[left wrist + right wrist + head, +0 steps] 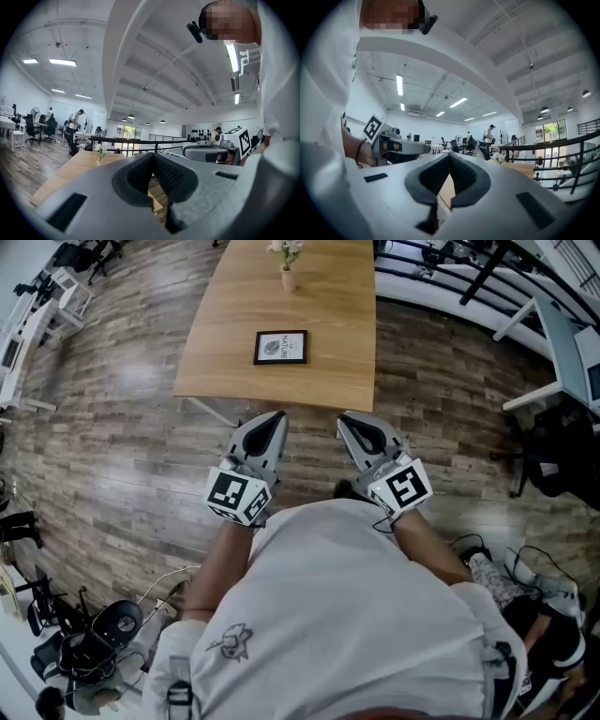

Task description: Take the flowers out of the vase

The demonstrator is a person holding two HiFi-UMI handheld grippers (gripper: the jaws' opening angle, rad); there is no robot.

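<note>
Table (234, 315) with framed sign (280, 347) reading "NATURE", flowers (286, 249) in vase (288, 280), left gripper (273, 418) and right gripper (351, 420) pressed together, empty.

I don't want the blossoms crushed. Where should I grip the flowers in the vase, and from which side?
Probably the stems just above the mouth of the vase, under the blossoms, coming level from the near side of the table. The vase stands upright at the far end, so the bunch should lift straight up.
</note>
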